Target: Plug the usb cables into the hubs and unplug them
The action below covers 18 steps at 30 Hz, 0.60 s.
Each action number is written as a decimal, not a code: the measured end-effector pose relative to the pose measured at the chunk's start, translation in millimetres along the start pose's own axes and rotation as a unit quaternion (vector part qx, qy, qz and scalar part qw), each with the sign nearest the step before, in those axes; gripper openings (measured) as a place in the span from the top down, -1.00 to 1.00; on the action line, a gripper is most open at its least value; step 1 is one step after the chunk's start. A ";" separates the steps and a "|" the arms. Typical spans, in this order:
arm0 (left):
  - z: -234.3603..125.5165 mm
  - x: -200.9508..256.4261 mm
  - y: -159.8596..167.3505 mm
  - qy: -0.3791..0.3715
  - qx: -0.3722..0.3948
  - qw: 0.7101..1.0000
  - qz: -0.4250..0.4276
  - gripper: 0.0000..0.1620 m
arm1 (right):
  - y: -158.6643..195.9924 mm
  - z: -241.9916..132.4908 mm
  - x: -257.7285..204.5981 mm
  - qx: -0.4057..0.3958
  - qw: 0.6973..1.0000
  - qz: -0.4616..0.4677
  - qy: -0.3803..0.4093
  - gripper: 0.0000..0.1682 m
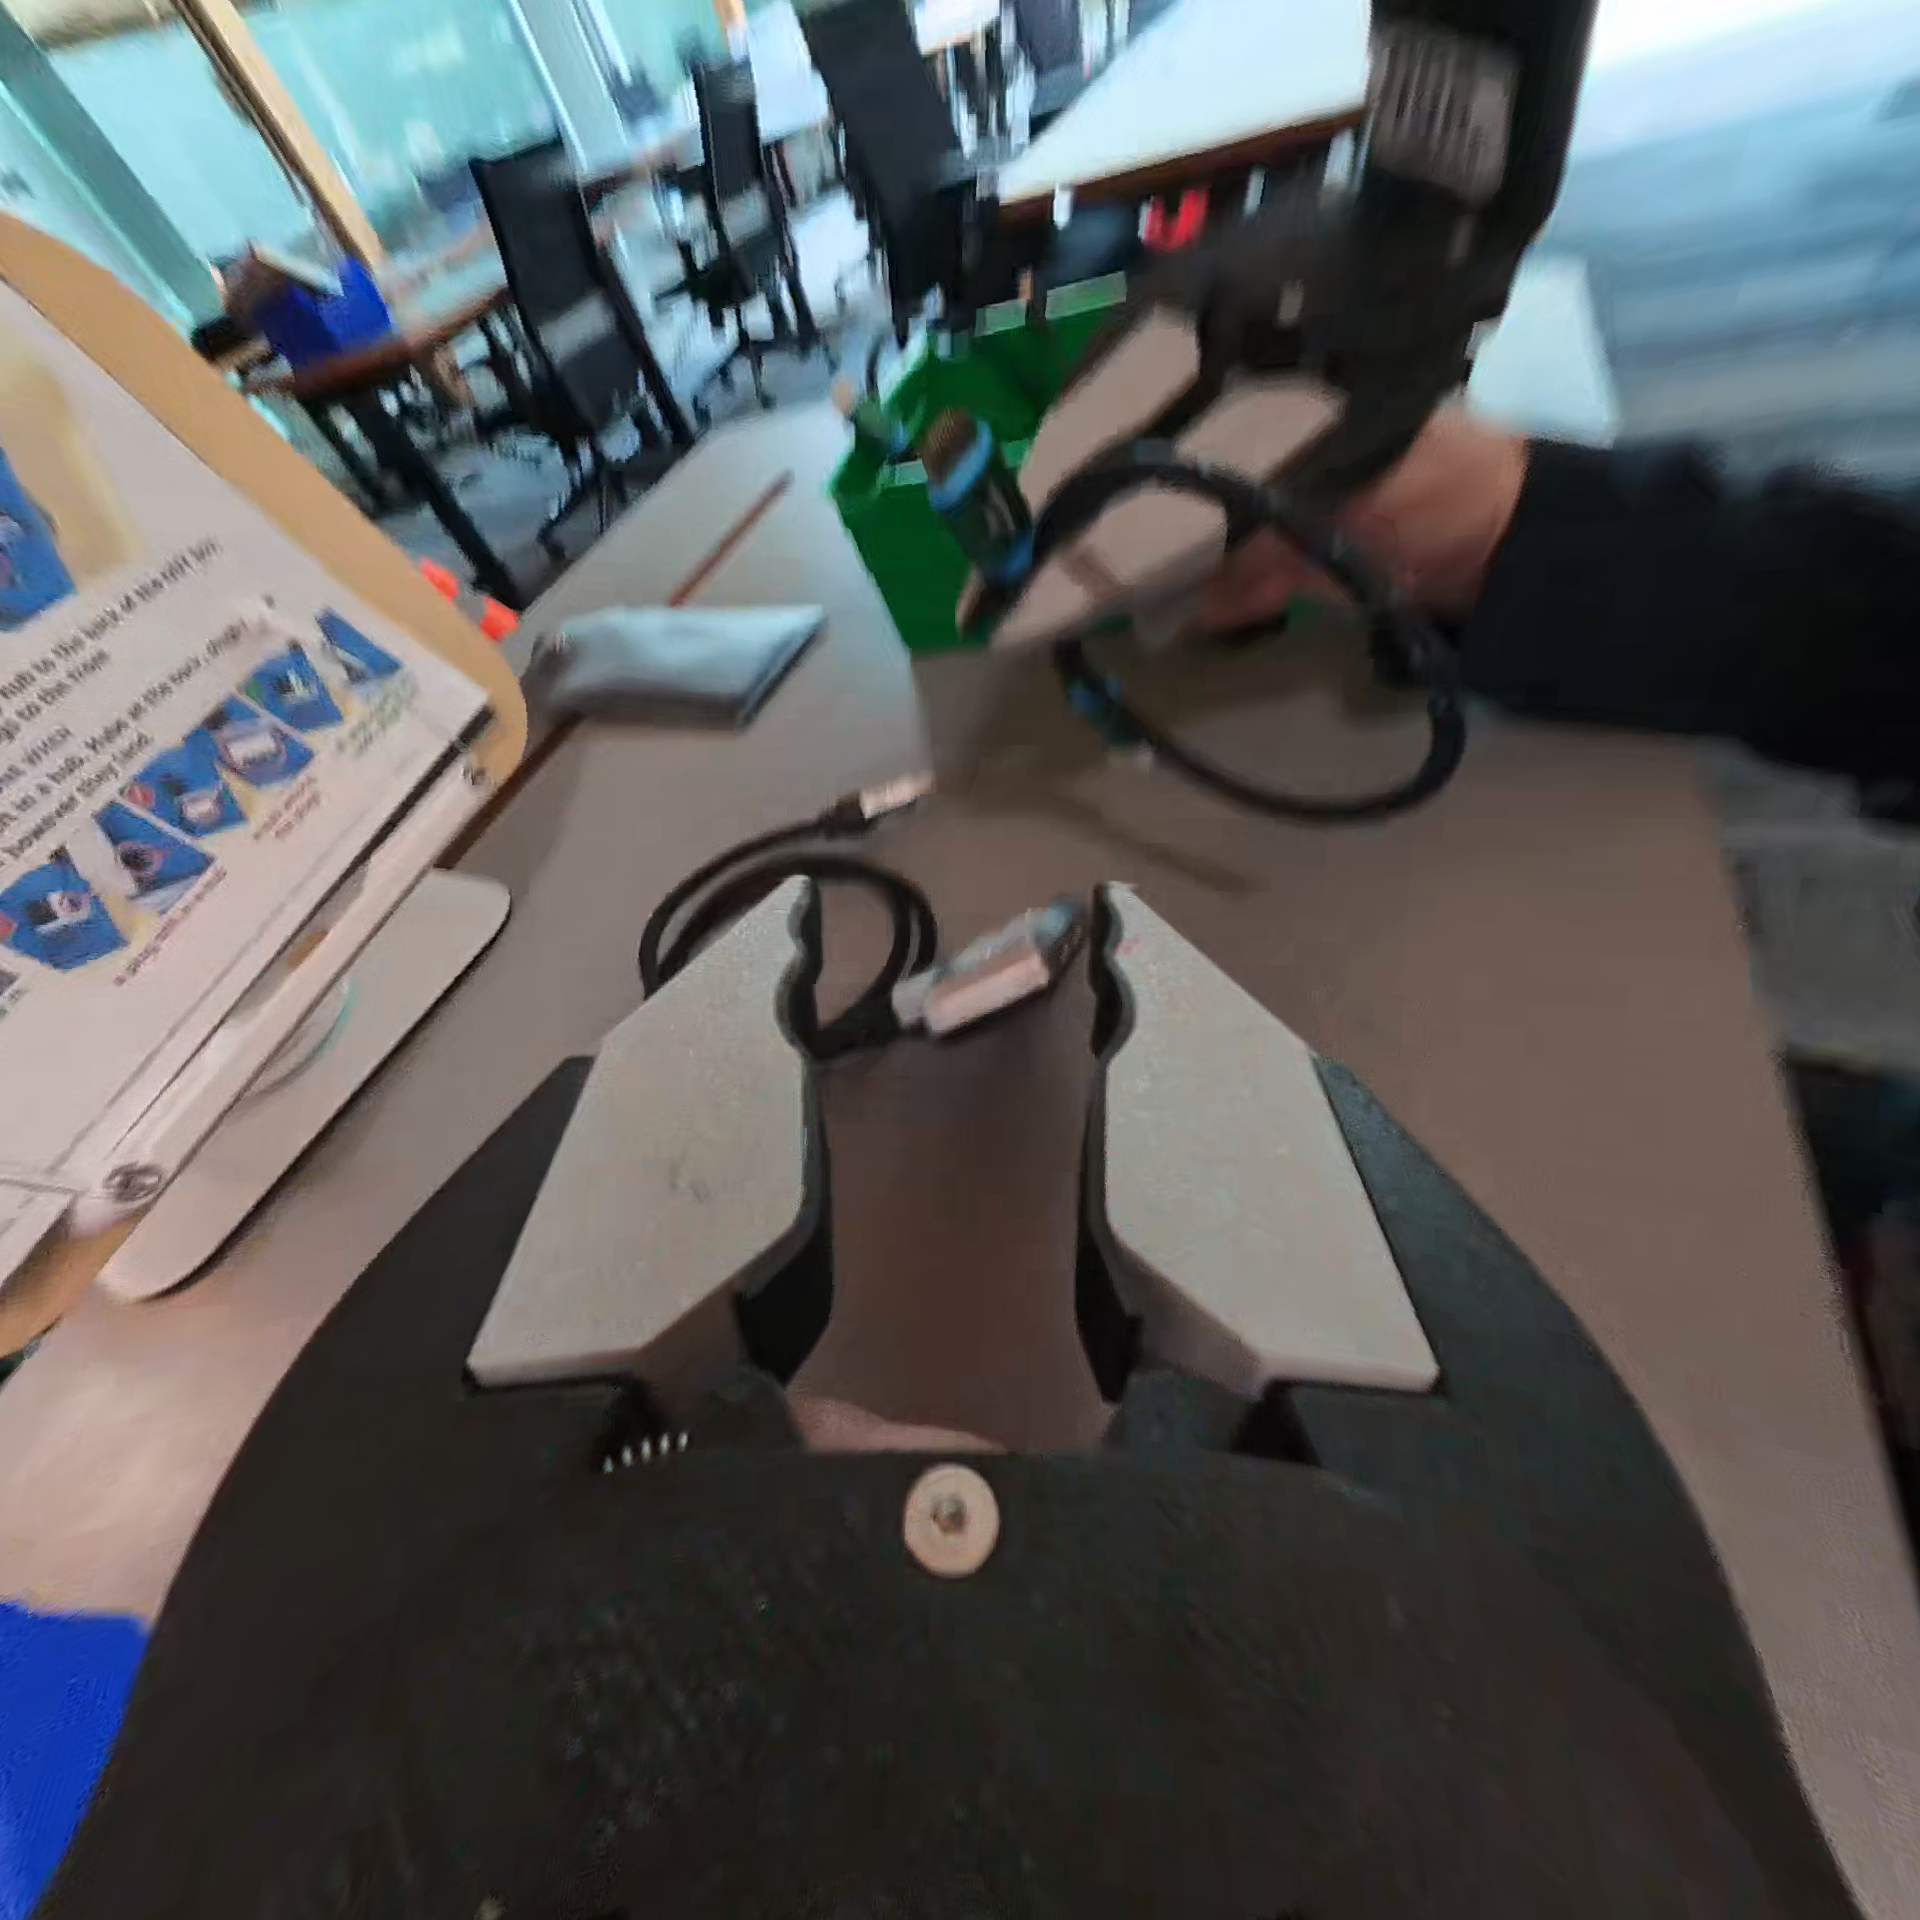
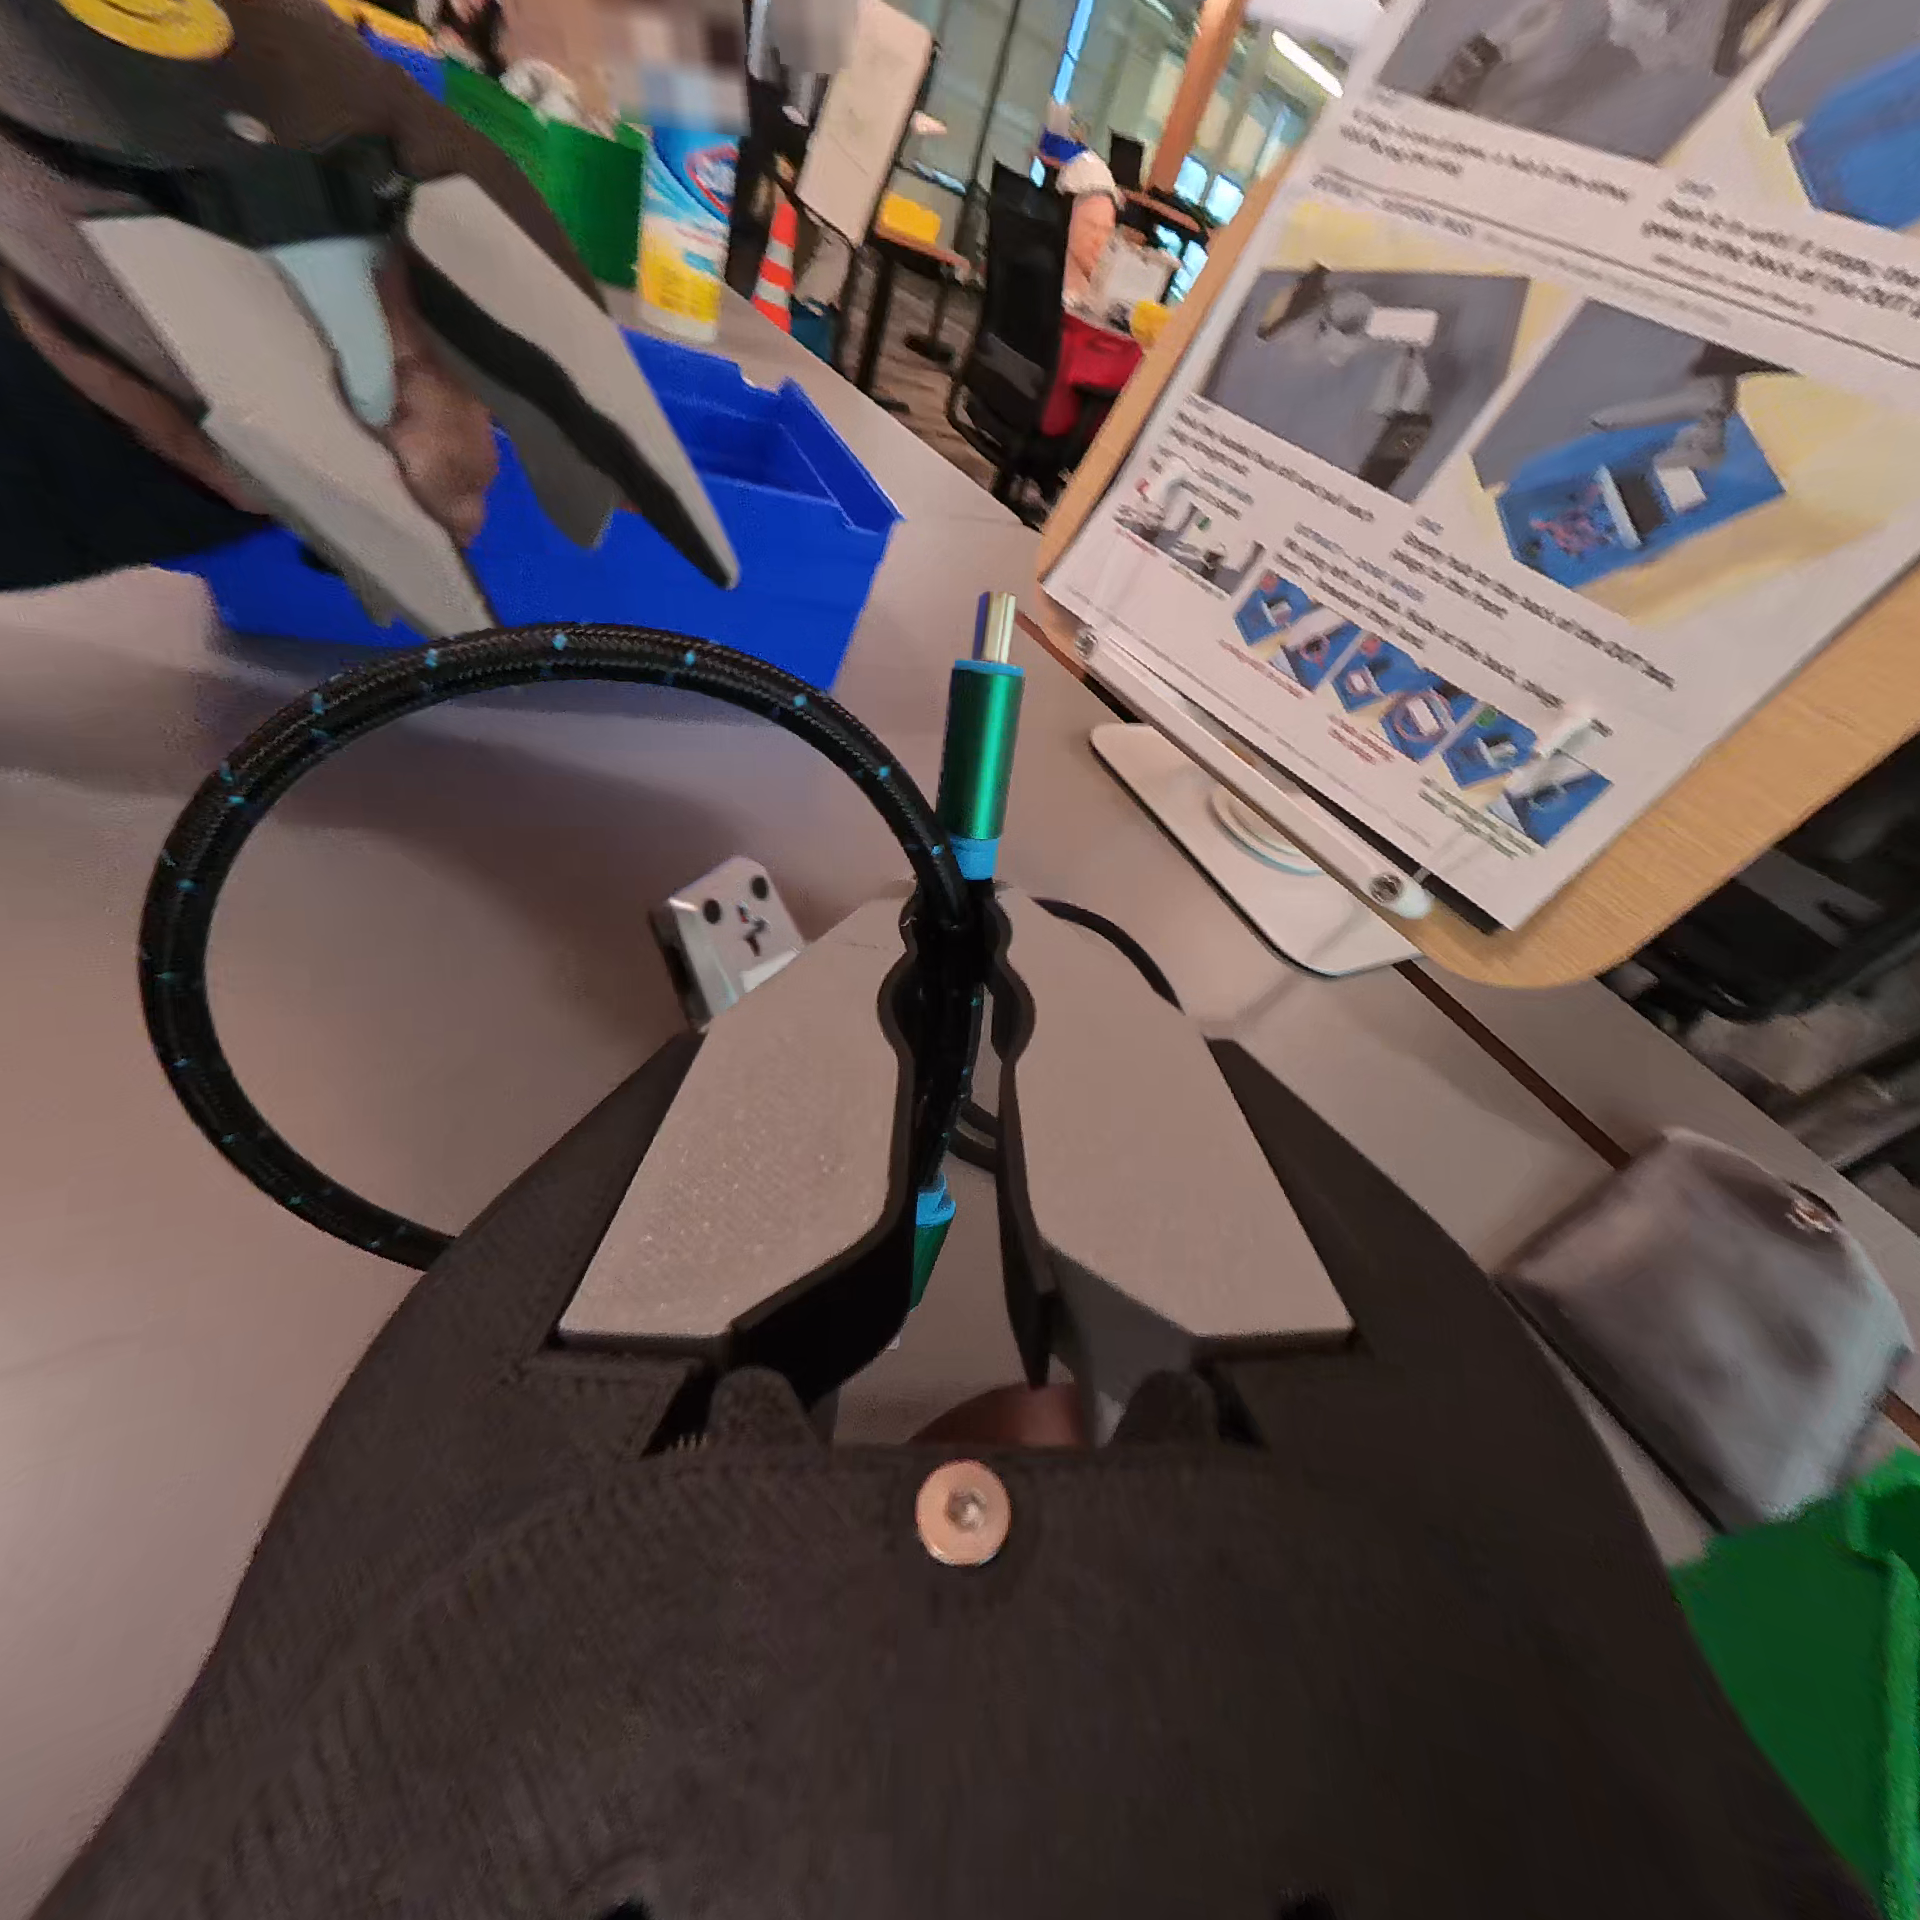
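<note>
The right tongs [image 2: 961,914] are clamped narrow on a black braided cable [image 2: 416,665] with blue flecks, pinching it just below its green metal plug [image 2: 977,758]. The plug's long axis runs nearly upright in the right wrist view, its silver connector tip pointing up and away from the tongs toward the instruction board [image 2: 1507,468]. From the pinch point the cable swings left in a wide loop and comes back under the left finger; a second green plug end shows low in the gap between the fingers. A small grey metal hub [image 2: 727,951] lies on the tabletop [image 2: 416,987] just beyond the left finger, partly hidden by it.

The left tongs [image 1: 951,904] stand wide apart and hold nothing. They hover over the tabletop above a thin black cable [image 1: 727,873], coiled loosely, whose silver flat connector [image 1: 987,982] lies between the fingertips, angled up to the right. Its other plug lies farther off, pointing right.

Beyond, in the left wrist view, sit a folded grey cloth [image 1: 686,655] and a green bin [image 1: 935,499]. A blue bin [image 2: 748,520] rests on the tabletop behind the left tongs in the right wrist view. The scene is motion-blurred.
</note>
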<state>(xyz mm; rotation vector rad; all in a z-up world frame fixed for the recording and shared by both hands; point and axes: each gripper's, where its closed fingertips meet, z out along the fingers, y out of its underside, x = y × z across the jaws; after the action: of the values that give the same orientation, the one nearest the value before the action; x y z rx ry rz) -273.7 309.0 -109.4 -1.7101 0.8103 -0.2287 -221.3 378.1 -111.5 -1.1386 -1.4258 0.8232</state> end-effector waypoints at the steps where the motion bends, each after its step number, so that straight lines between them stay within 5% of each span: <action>1: 4.0 -0.5 11.2 -0.008 -0.030 0.999 0.025 0.38 | 4.5 0.3 4.3 -0.013 1.000 -0.004 0.012 0.95; 7: 40.5 9.3 61.9 0.014 -0.133 0.974 0.184 0.37 | 31.0 3.4 3.5 -0.083 0.997 -0.008 -0.003 0.95; 12: 67.5 7.8 61.4 -0.007 -0.132 0.942 0.309 0.36 | 49.5 -6.9 -1.0 -0.149 0.987 0.038 -0.037 0.94; 18: 83.2 2.1 75.2 -0.018 -0.146 0.916 0.372 0.67 | 59.1 -35.2 -20.5 -0.251 0.964 0.056 -0.071 0.94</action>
<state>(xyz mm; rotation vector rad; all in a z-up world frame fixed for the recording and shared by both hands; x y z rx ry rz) -256.4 365.9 -204.5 -1.5403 1.4574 0.4652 -175.8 372.9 -166.8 -1.5800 -1.7632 0.6447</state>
